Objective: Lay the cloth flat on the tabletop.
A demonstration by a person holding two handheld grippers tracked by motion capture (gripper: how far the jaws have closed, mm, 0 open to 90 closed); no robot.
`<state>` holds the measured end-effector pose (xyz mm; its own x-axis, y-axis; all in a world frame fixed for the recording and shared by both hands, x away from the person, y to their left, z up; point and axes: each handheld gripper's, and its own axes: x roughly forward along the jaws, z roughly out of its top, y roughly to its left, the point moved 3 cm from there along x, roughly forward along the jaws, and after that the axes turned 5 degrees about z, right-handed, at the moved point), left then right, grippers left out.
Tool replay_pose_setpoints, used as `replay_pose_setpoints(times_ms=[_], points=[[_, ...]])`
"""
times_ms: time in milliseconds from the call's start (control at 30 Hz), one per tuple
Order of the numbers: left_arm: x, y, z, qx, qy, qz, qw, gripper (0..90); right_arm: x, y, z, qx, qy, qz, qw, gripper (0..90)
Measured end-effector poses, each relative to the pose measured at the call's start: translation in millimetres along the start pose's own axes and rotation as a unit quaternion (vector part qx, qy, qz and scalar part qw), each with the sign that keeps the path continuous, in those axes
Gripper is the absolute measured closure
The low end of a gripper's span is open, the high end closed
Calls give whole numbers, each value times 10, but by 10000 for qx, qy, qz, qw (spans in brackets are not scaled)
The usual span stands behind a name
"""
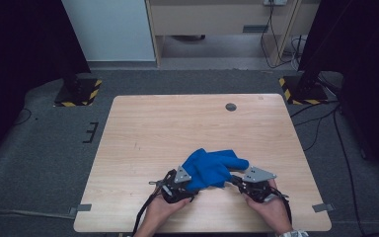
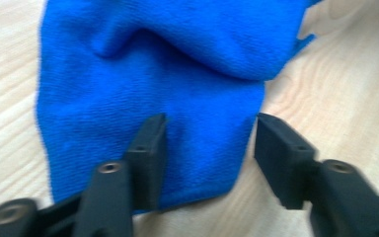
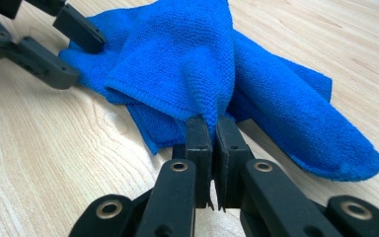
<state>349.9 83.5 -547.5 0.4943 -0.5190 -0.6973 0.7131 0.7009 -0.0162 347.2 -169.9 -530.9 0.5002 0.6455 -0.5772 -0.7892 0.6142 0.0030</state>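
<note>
right gripper: jaws pinched on blue cloth edge to lift it | left gripper: jaws apart, straddling the other corner, unclamped | table: cloth bunched

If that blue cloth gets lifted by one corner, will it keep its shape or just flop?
Likely flop: the cloth already lies in soft, rumpled folds on the table. Probably light too, as it tents up where the right gripper pinches it. Its nubbly weave should resist slipping.

The blue cloth is looking soft, with a fine looped, matt weave. The table is showing pale smooth wood grain. The black jaws are looking like matt plastic.
</note>
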Motion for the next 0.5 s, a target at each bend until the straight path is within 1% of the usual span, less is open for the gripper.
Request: replay_pose_setpoints(times_ms=[100, 200, 267, 300, 367, 500], points=[[4, 24, 9, -76, 3, 22, 10000, 654, -24, -13, 7, 42, -50, -9, 10000, 867], [18, 13, 19, -24, -1, 107, 9999, 755, -46, -34, 11, 93, -88, -28, 9999, 868], [14, -3, 37, -36, 26, 126, 9999, 815, -63, -46, 14, 148, -127, -40, 9998, 868], [5, -12, 47, -31, 17, 119, 9999, 834, -77, -56, 15, 183, -147, -41, 9997, 868], [-51, -41, 83, -66, -86, 37, 9999, 840, -103, -76, 16, 239, -187, -53, 9995, 869], [-256, -80, 156, -23, -285, -11, 9996, 841, -200, -122, 23, 357, -309, -136, 9988, 869]])
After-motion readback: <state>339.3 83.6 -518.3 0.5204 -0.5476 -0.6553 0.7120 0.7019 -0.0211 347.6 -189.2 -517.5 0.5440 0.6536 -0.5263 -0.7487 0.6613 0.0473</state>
